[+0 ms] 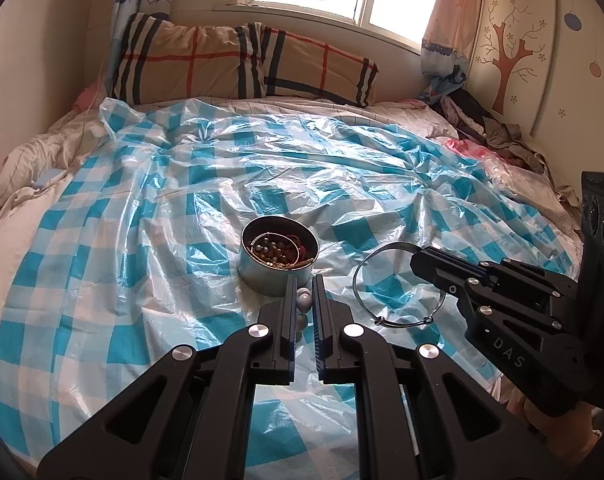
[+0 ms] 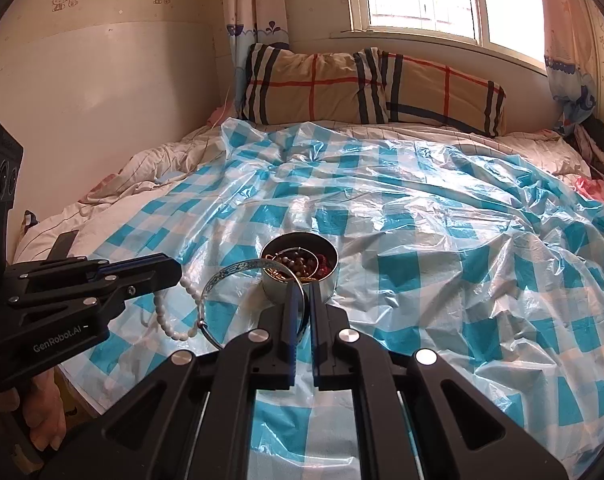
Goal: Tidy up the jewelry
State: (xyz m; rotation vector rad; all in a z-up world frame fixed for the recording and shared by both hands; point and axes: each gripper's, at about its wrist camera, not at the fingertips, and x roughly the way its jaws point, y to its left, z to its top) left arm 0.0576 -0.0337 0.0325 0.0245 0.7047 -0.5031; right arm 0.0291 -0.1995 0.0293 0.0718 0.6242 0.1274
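Note:
A round metal tin (image 1: 279, 256) holding beads and bangles sits on the blue-checked plastic sheet (image 1: 162, 208) on the bed; it also shows in the right wrist view (image 2: 302, 268). My left gripper (image 1: 304, 294) is shut on a white bead bracelet (image 1: 304, 300) just in front of the tin; in the right wrist view the bracelet (image 2: 170, 320) hangs from its fingers. My right gripper (image 2: 302, 300) is shut on a thin silver bangle (image 2: 226, 276), held right of the tin; the bangle also shows in the left wrist view (image 1: 366, 264).
A plaid pillow (image 1: 238, 64) lies at the head of the bed under the window. Dark clothes (image 1: 494, 128) are piled at the far right by the wall. A pink item (image 1: 462, 148) lies at the sheet's right edge.

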